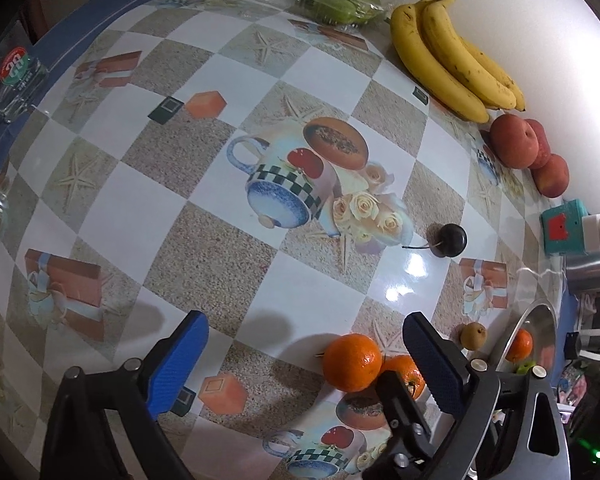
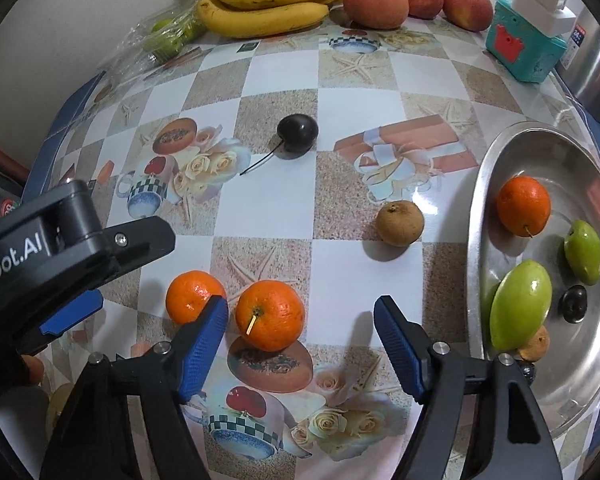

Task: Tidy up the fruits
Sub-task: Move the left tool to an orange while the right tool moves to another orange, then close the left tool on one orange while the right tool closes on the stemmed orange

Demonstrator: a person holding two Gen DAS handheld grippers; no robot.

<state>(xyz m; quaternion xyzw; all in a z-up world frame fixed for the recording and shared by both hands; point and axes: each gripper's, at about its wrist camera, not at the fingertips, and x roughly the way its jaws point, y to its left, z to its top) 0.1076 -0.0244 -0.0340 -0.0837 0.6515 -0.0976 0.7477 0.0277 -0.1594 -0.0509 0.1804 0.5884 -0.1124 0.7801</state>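
Glossy checkered tablecloth, printed with cups and roses, against a pale wall. Right gripper open, blue ribbed pads apart, nothing pinched; stemmed orange just ahead between the pads, nearer the left one, a second orange touching it beyond that pad. Left gripper open wide and empty, both oranges by its right pad. Steel tray off to the right gripper's right, already holding an orange, two green fruits and dark ones. Probably firm, round, pebbled peel: decent friction, yet prone to rolling on the slick cloth. Best taken across the widest middle, clear of the stem. Small brown fruit and dark cherry farther ahead.
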